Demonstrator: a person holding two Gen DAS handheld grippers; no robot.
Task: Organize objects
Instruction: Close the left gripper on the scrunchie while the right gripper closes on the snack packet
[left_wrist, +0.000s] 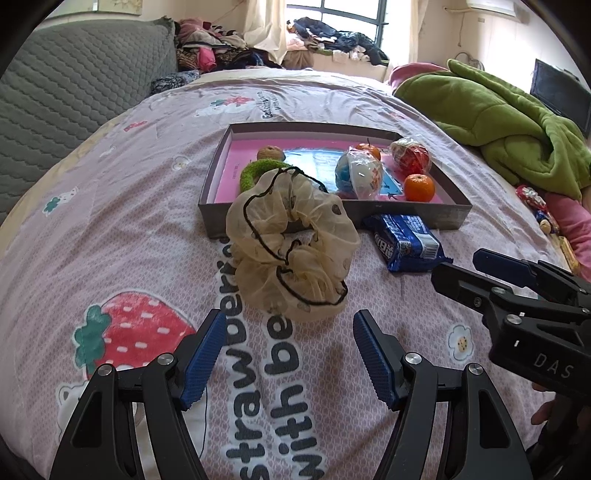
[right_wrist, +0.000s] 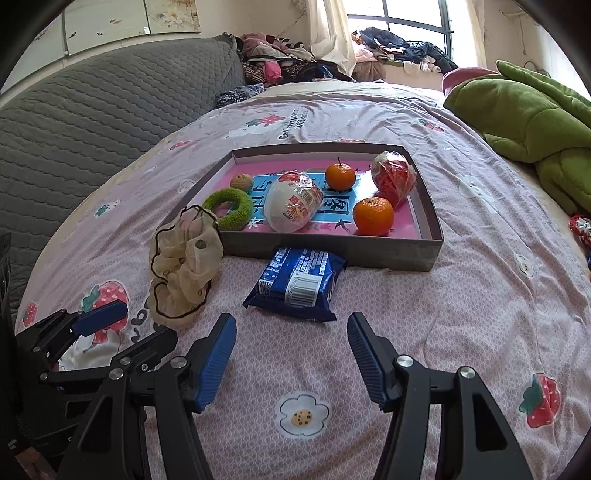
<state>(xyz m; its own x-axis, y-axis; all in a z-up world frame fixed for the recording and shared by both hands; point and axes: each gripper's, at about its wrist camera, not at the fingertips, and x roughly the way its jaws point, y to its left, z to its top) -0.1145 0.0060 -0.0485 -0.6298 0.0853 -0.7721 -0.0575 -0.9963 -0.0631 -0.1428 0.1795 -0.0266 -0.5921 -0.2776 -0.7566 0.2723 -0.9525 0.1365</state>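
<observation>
A shallow grey box (right_wrist: 332, 251) with a pink floor lies on the bed. It holds two oranges (right_wrist: 373, 216), a wrapped white egg toy (right_wrist: 293, 203), a wrapped red ball (right_wrist: 393, 179), a green ring (right_wrist: 229, 208) and a walnut (right_wrist: 241, 181). A cream scrunchie (left_wrist: 291, 243) lies on the bed against the box's front left corner. A blue snack packet (right_wrist: 297, 284) lies just before the box front. My left gripper (left_wrist: 290, 328) is open just short of the scrunchie. My right gripper (right_wrist: 291, 332) is open just short of the packet.
The bed cover (right_wrist: 461, 314) is pink with strawberry prints. A green blanket (right_wrist: 528, 122) is heaped at the right. A grey quilted headboard (right_wrist: 92, 118) stands at the left. Clothes (right_wrist: 291, 59) pile up by the window. Small wrapped items (left_wrist: 535, 206) lie at the right edge.
</observation>
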